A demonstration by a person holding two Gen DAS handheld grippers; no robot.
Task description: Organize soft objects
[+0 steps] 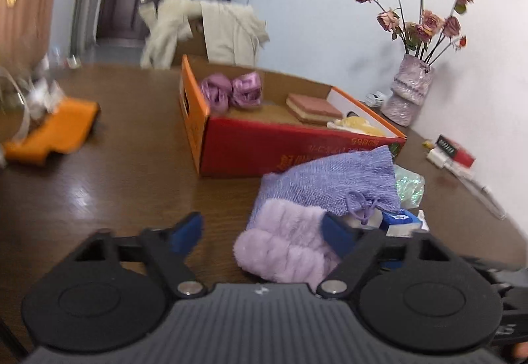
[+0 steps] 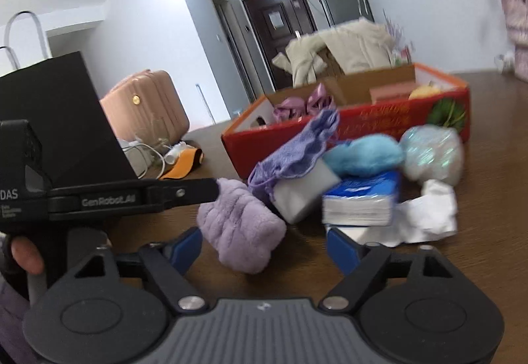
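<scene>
The fluffy lilac pouch (image 1: pixel 283 242) lay low and right of centre in the left wrist view, at the near edge of a small heap on the brown table (image 1: pixel 125 172); behind it sat a woven purple drawstring bag (image 1: pixel 330 176), and in the right wrist view a blue fuzzy ball (image 2: pixel 363 154), a blue tissue pack (image 2: pixel 359 199), a shiny wrapped bundle (image 2: pixel 432 153) and crumpled white paper (image 2: pixel 429 215) spread toward the right; beyond them, at centre, stood the red cardboard box (image 1: pixel 264 143), already holding two pink bows (image 1: pixel 231 90) and a layered sponge (image 1: pixel 313 108). The left gripper (image 1: pixel 260 232) was released, its right pad at the pouch's edge but nothing clamped; the right gripper (image 2: pixel 264 248) likewise stood parted, the pouch just ahead between its pads, unpinched. The step in hand appeared to be the approach; it would go best by centring one claw over the pouch's bulk, pressing down into the pile before clenching, and keeping the other clear of the bag's cords.
</scene>
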